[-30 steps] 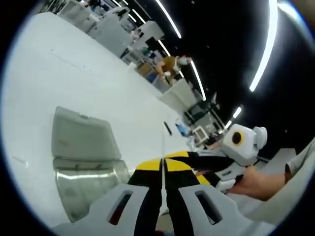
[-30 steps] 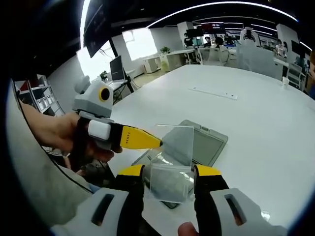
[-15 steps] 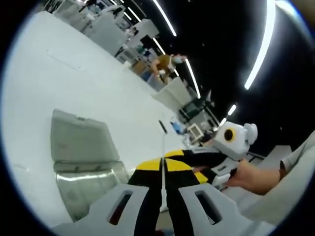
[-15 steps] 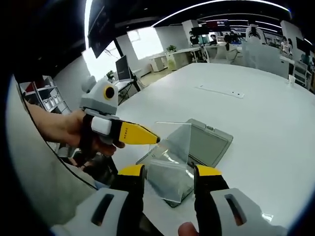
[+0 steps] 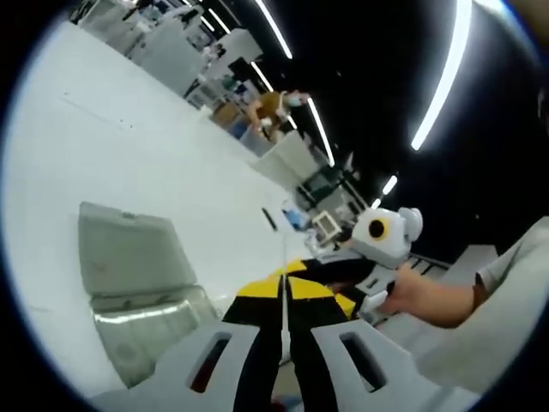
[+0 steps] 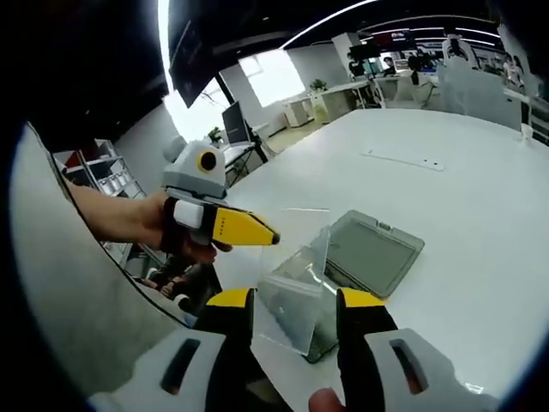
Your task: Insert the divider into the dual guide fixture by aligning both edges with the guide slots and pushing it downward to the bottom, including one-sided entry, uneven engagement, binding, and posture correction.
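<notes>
Divider [image 6: 296,236], clear, pinched edge-on in my left gripper [image 5: 282,296]; right gripper [image 6: 296,300] fingers spread around the fixture [image 6: 296,313]. I should square both edges before pushing.

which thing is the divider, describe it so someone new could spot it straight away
Start at the big white table and find the grey guide fixture lying on it. The divider is the clear, thin sheet standing on edge just above it, pinched at one side by the left gripper. Unlike the opaque fixture, you can see through it.
</notes>
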{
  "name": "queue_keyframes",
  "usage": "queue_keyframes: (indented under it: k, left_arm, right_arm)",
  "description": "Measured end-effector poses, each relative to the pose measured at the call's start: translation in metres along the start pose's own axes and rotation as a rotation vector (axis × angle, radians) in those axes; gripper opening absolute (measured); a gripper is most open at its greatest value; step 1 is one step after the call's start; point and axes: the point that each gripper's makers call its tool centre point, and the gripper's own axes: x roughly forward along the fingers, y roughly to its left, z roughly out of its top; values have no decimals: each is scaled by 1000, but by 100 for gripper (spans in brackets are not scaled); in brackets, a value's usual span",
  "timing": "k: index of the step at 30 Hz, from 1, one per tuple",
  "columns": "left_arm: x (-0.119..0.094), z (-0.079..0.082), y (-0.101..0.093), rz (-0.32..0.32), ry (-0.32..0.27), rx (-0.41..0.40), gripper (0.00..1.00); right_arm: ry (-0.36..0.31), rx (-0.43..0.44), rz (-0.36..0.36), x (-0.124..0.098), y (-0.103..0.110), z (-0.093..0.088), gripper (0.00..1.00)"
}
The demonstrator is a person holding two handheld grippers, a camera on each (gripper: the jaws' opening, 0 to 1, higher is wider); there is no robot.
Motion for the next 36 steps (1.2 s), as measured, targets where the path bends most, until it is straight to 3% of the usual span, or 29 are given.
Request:
queue_keyframes:
  k: [16,21,36]
  left_arm:
    - [-2,0,-15,-78,34,12,0]
    - [-4,0,-19,-95,37,11,0]
    - [-7,-4,-27,-135,53,11,0]
  right_arm:
    - [-9,26,148,-5,11,2,29]
    - [-10,22,225,-7,21,2,27]
    - [4,31,308,-9,30,-4,25]
